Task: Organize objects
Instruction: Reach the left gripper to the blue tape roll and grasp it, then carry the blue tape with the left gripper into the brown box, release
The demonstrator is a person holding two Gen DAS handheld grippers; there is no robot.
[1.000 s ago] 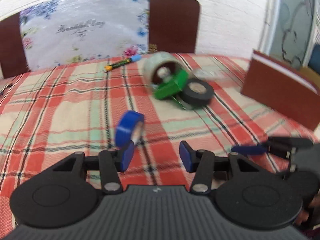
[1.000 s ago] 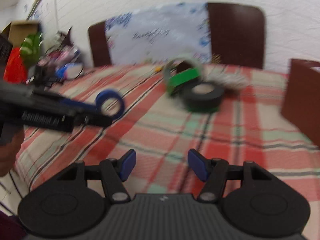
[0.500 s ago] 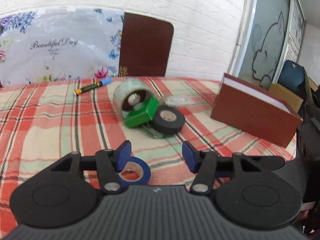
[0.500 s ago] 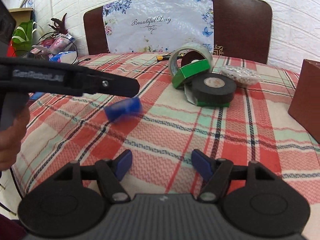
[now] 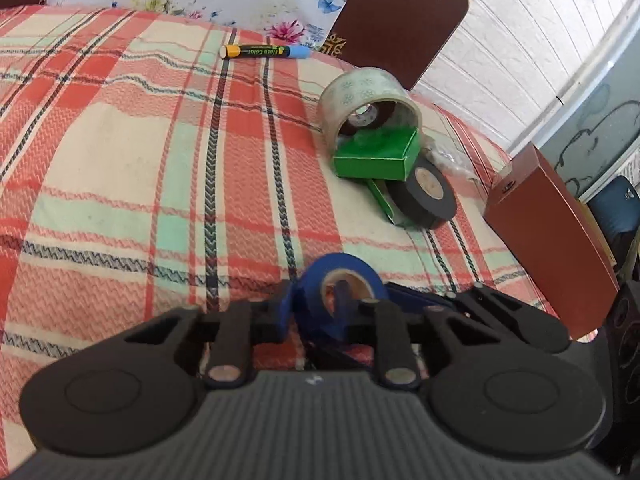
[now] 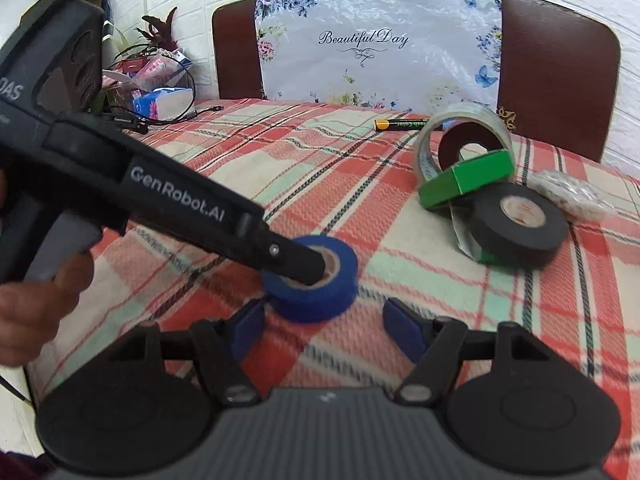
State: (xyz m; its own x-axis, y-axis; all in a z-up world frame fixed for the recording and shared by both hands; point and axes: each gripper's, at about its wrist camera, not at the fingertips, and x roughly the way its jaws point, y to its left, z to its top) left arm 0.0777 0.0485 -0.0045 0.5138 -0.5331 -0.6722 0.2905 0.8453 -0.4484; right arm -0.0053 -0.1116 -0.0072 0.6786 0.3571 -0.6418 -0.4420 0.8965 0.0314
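left gripper (image 5: 312, 312) clenched on the wall of the blue tape roll (image 6: 310, 284), one finger through its core, likely for a sure lift | roll lies on the plaid tablecloth (image 6: 280, 168); near front edge | right gripper (image 6: 324, 330) empty; jaws closing slightly, roll just ahead | clear tape roll (image 6: 464, 140), green box (image 6: 466, 178), black tape roll (image 6: 518, 228) clustered farther right, awaiting sorting

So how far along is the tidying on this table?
Early, it seems. Nothing looks sorted yet: the clear tape, green box, black tape and marker lie loose on the tablecloth. In hand: the left gripper is shut on the blue tape roll's wall. The right gripper waits close by, empty.
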